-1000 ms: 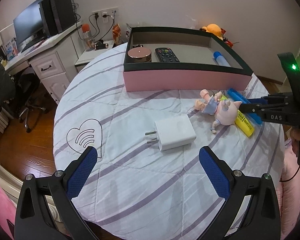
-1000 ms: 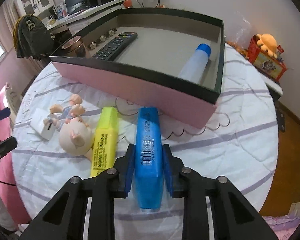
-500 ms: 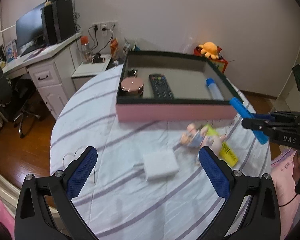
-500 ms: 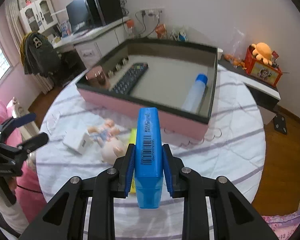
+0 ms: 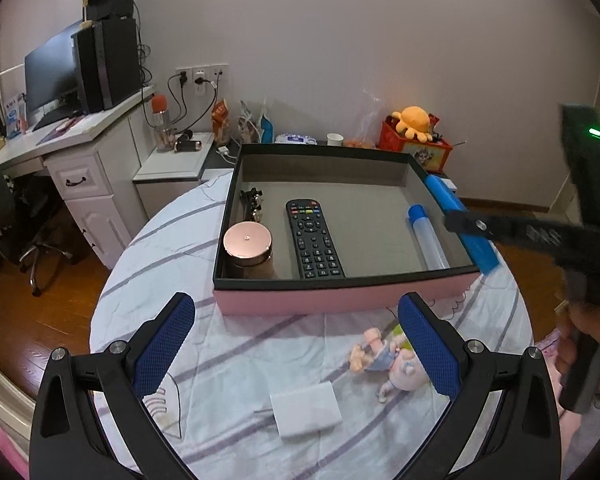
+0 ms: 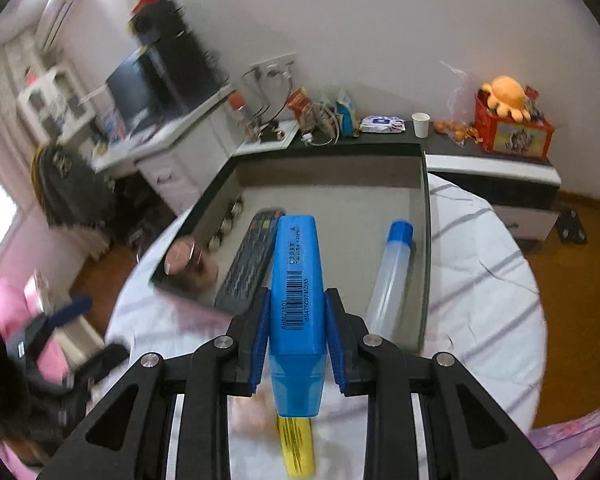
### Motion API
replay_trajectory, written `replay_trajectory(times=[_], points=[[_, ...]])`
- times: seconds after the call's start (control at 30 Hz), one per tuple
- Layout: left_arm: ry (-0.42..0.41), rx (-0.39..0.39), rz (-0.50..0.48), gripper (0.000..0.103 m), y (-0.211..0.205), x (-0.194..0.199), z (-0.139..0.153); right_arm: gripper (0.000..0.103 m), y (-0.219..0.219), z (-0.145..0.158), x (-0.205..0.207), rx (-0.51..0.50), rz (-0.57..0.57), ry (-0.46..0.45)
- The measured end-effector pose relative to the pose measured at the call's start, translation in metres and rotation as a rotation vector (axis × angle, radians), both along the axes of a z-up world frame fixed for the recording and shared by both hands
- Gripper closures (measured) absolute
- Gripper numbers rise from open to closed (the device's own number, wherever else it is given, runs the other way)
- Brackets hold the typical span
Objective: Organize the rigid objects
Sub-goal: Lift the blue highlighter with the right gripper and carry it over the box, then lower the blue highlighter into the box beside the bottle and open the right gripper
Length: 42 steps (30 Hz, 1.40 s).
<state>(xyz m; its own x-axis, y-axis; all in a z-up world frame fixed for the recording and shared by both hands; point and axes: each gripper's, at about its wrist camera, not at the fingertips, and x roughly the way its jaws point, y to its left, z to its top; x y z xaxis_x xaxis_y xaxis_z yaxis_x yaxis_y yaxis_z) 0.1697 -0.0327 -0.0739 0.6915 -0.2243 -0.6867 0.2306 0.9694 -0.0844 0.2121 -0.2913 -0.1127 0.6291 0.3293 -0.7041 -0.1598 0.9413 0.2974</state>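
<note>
While the remote (image 5: 314, 238), jar (image 5: 248, 250) and tube (image 5: 426, 236) already lie in the box (image 5: 340, 292), the right gripper (image 6: 296, 336), clamped on the blue highlighter (image 6: 296, 300), hangs at centre frame over its near edge. Doll (image 5: 392, 364), charger (image 5: 306, 404) and yellow highlighter (image 6: 296, 448) remain on the worktop (image 5: 240, 344), low in frame; the left gripper (image 5: 296, 352) gapes empty.

The right wrist view is pretty smeared on its left side, so the left tongs (image 6: 66, 332) there are just a dark blur. The yellow highlighter (image 6: 296, 450) is mostly hidden under the blue highlighter (image 6: 296, 300). In the left wrist view, the doll (image 5: 396, 364) is partly covered by a blue pad, and the right tongs (image 5: 466, 222) are blurred.
</note>
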Motion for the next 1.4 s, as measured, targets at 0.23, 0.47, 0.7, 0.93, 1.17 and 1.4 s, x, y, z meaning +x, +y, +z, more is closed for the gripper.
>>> replay_trajectory(times=[0.23,0.47,0.7,0.93,1.17,1.4], points=[[0.011,-0.002,-0.03,0.0,0.006,0.018,-0.005,0.076,0.0,-0.035,0.052,0.075,-0.129,0.096],[0.015,0.001,-0.073,0.0,0.012,0.021,-0.009,0.076,0.004,-0.064,0.071,0.019,-0.227,0.197],[0.012,-0.002,-0.145,0.0,0.005,0.017,-0.011,0.076,0.01,-0.069,0.073,-0.151,-0.277,0.256],[0.03,0.005,-0.149,0.0,0.007,0.015,-0.015,0.076,0.012,-0.072,0.074,-0.256,-0.283,0.254],[0.042,0.009,-0.141,0.0,0.009,0.012,-0.02,0.066,0.017,-0.066,0.068,-0.248,-0.257,0.247],[0.05,0.022,-0.128,0.0,0.011,0.005,-0.021,0.04,0.026,-0.05,0.054,-0.338,-0.245,0.191]])
